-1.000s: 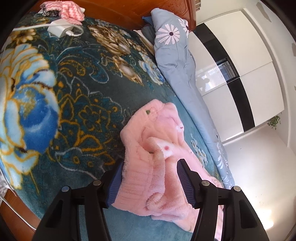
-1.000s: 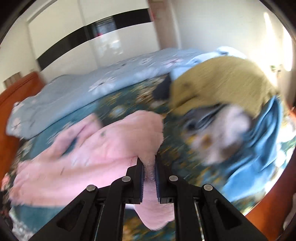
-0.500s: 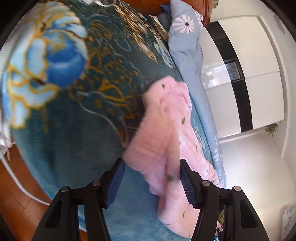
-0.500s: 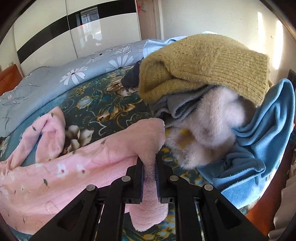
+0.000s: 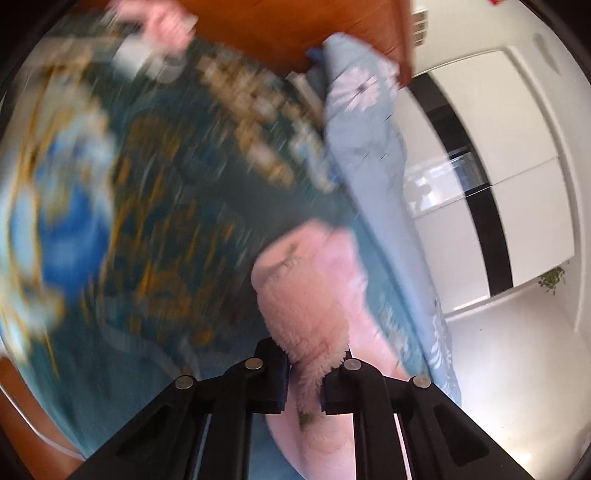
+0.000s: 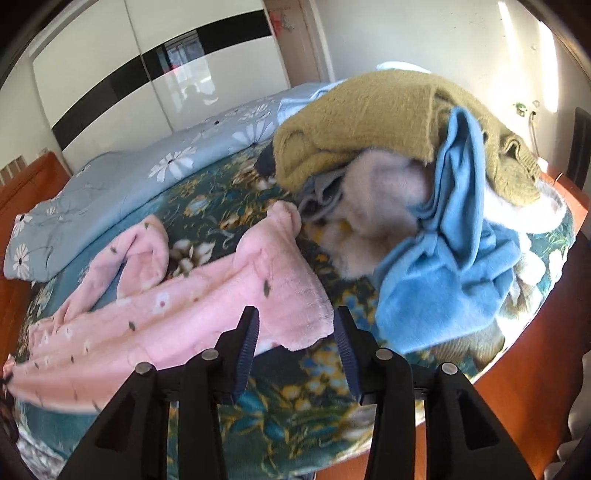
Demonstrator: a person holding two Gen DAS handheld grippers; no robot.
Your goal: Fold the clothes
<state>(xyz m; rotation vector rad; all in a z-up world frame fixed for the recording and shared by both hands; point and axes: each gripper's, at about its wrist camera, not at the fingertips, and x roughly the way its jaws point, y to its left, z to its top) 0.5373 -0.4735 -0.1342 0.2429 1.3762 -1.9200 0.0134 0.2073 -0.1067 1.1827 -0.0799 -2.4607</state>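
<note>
Jaws: left gripper (image 5: 303, 380) is pinched narrow on a fold of the pink fleece garment (image 5: 314, 314), fabric bunched between the two pads. Right gripper (image 6: 297, 350) stands wide, nothing between the fingers; its blue ribbed pads (image 6: 247, 347) straddle the garment's near corner without touching it.

Counts: two grippers, one pink garment (image 6: 192, 306), one clothes pile, one quilt.

Garment lies spread on the teal floral blanket (image 6: 280, 417). In the right wrist view its long axis runs from the lower left edge up toward the corner in front of the right gripper, roughly left-right across the bed. Two limbs or sleeves stick off the far side: one folded back at upper left, one pointing up toward the pile, its tip touching or just short of it, can't tell which. Small flower and leaf print faces up.

Left wrist view is heavily motion-blurred. There the garment runs straight away from the left gripper, fuzzy lining outward at the grip.

Just beyond the garment: pile with a mustard knit sweater (image 6: 369, 122) on top, a light blue fleece piece (image 6: 454, 251) draped down the front, pale fluffy fabric (image 6: 384, 206) between them.

Farther: light blue daisy-print quilt (image 6: 122, 184) along the blanket's far side, wooden headboard (image 5: 295, 29), then the white wardrobe with a black band (image 6: 155, 66).
</note>
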